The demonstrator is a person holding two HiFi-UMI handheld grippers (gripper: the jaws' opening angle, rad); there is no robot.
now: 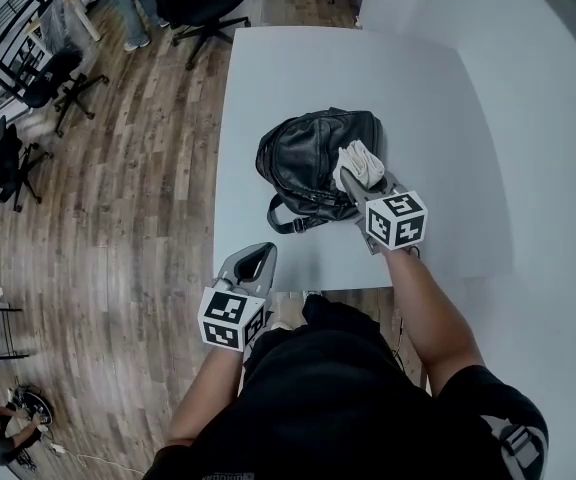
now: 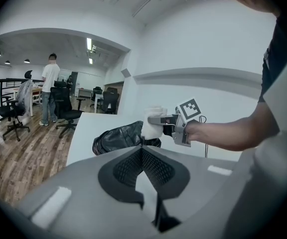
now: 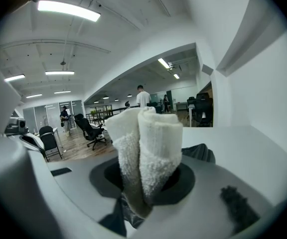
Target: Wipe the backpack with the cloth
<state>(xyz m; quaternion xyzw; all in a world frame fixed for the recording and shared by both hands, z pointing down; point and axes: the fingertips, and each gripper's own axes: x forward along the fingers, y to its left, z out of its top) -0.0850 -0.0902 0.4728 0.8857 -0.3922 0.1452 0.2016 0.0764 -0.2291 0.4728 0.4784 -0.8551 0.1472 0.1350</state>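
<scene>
Head view: the backpack (image 1: pixel 308 163) lies on the white table (image 1: pixel 298 68), its long axis running roughly left to right across your front, a strap trailing toward the near edge. Your right gripper (image 1: pixel 353 183) is clamped on the folded cloth (image 1: pixel 361 163), which sits over the backpack's right end. Your left gripper (image 1: pixel 258 260) hangs back at the near table edge, well apart from both. Left gripper view: its jaws are pressed together with nothing between them; ahead, the cloth appears to meet the backpack's top. Right gripper view: the cloth stands upright between the jaws and fills the foreground; only a dark corner of the backpack shows just beyond, to the right. The right gripper is the nearer one, and most of the unwiped surface probably lies to its left, along the long axis.
</scene>
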